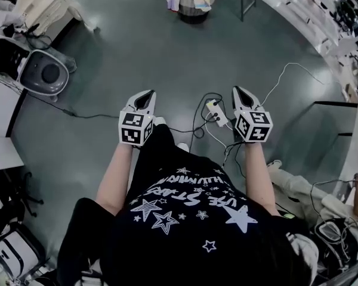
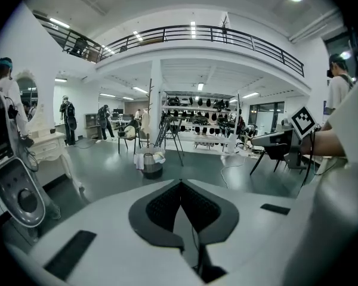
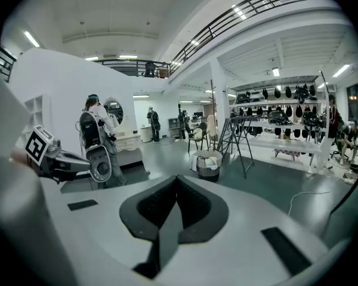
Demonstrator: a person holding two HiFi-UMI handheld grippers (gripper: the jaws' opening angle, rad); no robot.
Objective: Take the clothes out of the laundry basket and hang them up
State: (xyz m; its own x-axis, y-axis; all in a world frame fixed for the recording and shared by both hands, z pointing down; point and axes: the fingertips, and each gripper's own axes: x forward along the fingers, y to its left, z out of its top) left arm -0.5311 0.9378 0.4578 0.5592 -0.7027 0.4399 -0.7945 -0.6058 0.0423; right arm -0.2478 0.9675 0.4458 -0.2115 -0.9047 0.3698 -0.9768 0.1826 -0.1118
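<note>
- Head view: left hand-held gripper (image 1: 147, 95) sat mid-frame, jaws pressed together, holding nothing.
- Beside it, right hand-held gripper (image 1: 238, 92) was likewise closed and empty.
- Well apart, laundry basket (image 1: 193, 15) stood at top centre.

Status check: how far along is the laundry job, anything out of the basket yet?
Nothing looks done: clothes drape over the rim of the basket, far across the floor. Nothing is in hand: the left hand-held gripper and right hand-held gripper are both shut and empty, held out well short of it. Everything is left: walk over, pick garments out, hang them.
</note>
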